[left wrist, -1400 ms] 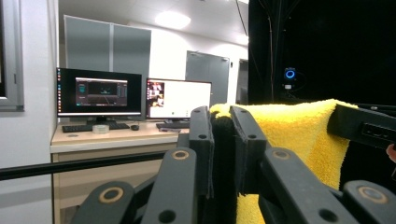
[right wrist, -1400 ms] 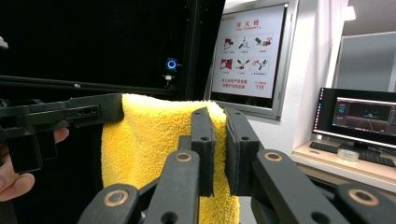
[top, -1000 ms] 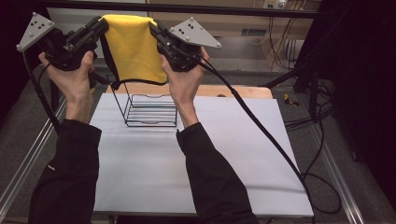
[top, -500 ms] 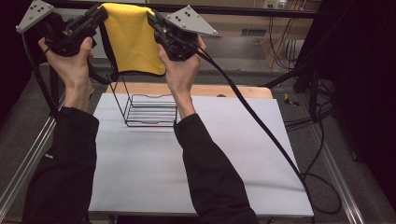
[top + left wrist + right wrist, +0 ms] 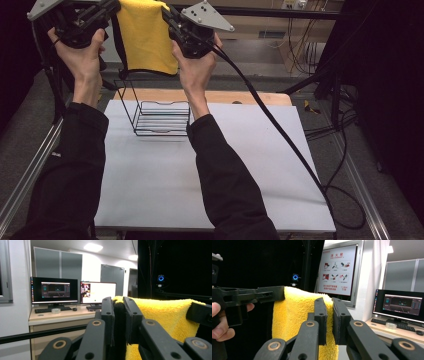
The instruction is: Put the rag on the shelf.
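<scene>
I am holding a yellow towel [image 5: 147,37] up high, well above the tabletop [image 5: 200,190]. My left hand-held gripper [image 5: 111,7] pinches one top corner of the towel. My right hand-held gripper [image 5: 167,12] pinches the other top corner. The towel hangs down flat between them like a little flag.

In the left gripper view, the two black jaws are squeezed tight on the towel's [image 5: 160,322] edge, and the soft yellow cloth spreads off to the right. The other hand-held gripper [image 5: 200,313] pokes in at the far right, at the cloth's other corner.

In the right gripper view, the two jaws are clenched on the towel [image 5: 297,315] too. The cloth drops down to the left. My left hand-held gripper [image 5: 275,293] is over there, gripping the far corner, with my fingers [image 5: 222,327] wrapped around its handle.

Below the towel, a black wire basket [image 5: 161,117] stands near the far edge of the tabletop. The towel's bottom edge hangs above the basket and does not touch it. A wooden strip [image 5: 250,96] runs along the far edge of the tabletop. A thick black cable [image 5: 280,135] trails from my right hand-held gripper down across the tabletop to the right.
</scene>
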`<state>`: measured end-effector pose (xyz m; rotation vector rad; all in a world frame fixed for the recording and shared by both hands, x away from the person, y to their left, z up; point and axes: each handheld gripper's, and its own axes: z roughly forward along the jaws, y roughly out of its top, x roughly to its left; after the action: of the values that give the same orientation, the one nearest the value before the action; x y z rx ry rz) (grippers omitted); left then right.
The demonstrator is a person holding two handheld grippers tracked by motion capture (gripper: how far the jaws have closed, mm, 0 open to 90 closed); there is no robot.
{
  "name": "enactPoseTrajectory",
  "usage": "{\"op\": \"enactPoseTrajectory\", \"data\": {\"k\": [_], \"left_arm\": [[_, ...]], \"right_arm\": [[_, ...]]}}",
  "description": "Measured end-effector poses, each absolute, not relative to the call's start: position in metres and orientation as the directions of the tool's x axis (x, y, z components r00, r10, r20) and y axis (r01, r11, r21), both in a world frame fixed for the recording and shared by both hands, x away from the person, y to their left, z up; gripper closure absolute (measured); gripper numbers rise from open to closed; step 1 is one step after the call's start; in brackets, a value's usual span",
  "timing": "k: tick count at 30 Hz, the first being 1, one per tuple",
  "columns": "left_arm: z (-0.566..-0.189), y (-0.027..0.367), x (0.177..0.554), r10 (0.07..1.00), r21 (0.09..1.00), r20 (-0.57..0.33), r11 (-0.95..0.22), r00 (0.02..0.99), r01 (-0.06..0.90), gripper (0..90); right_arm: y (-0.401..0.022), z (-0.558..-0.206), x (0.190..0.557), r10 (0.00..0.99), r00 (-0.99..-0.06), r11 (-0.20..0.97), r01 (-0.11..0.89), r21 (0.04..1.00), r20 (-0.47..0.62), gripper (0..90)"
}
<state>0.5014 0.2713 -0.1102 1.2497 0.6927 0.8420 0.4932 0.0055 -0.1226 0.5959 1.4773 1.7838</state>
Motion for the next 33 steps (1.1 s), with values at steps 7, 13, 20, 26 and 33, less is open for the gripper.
{"op": "enactPoseTrajectory", "data": {"k": [7, 13, 20, 26, 33], "left_arm": [[-0.118, 0.273, 0.517, 0.847, 0.984, -0.009, 0.102, 0.532, -0.146, 79.7], [-0.137, 0.281, 0.523, 0.846, 0.989, -0.024, 0.099, 0.532, -0.114, 79.6], [-0.161, 0.292, 0.525, 0.847, 0.993, -0.038, 0.09, 0.531, -0.073, 79.7], [-0.181, 0.294, 0.517, 0.84, 0.996, -0.031, 0.07, 0.542, -0.051, 79.6], [-0.198, 0.295, 0.508, 0.837, 0.998, -0.033, 0.06, 0.546, -0.031, 79.6]], "right_arm": [[0.008, -0.127, 0.505, 0.777, -0.623, -0.068, -0.225, 0.972, -0.09, 83.8], [0.013, -0.138, 0.516, 0.774, -0.625, -0.037, -0.205, 0.978, -0.101, 83.8], [0.021, -0.155, 0.528, 0.768, -0.632, 0.004, -0.161, 0.987, -0.106, 83.8], [0.02, -0.173, 0.53, 0.758, -0.645, 0.016, -0.123, 0.992, -0.092, 83.7], [0.017, -0.186, 0.524, 0.745, -0.663, 0.028, -0.084, 0.996, -0.077, 83.6]]}}
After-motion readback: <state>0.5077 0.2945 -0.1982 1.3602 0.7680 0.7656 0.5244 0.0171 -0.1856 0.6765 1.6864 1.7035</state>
